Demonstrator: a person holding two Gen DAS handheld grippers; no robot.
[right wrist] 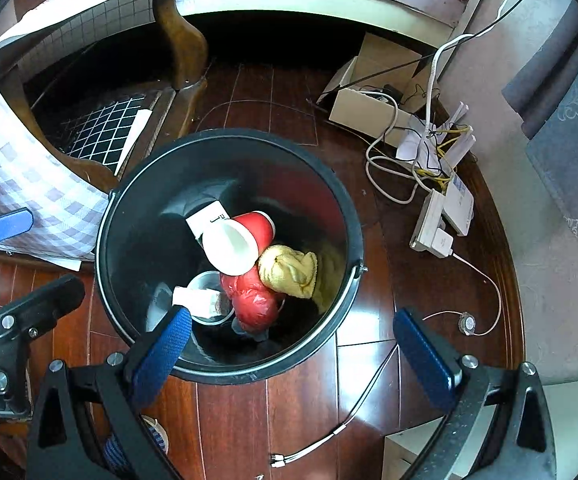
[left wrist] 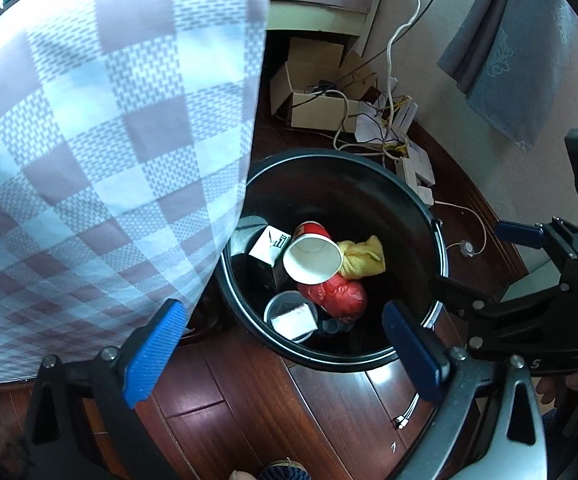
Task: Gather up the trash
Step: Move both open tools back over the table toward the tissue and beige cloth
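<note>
Above the black bin (left wrist: 421,204), the left wrist view shows the left gripper (left wrist: 285,354) spread wide with nothing between its blue pads. Down inside lie the trash pieces: a red paper cup (left wrist: 311,252) on its side, a yellow cloth (left wrist: 363,258), a red plastic bag (left wrist: 339,294), a clear tub (left wrist: 289,316) and a white card (left wrist: 269,244). A checked tablecloth (left wrist: 101,152) hangs just beside the rim.

From the right wrist view, the right gripper (right wrist: 293,354) also stands released and empty over the near rim of the same bin (right wrist: 129,200) — the cup (right wrist: 241,240), cloth (right wrist: 289,270) and bag (right wrist: 255,302) sit together at the bottom.

Judging by this, the drop looks done. To finish well, lift both grippers straight up clear of the rim — avoiding the tablecloth and the floor cable (right wrist: 373,384) — before seeking more trash.
</note>
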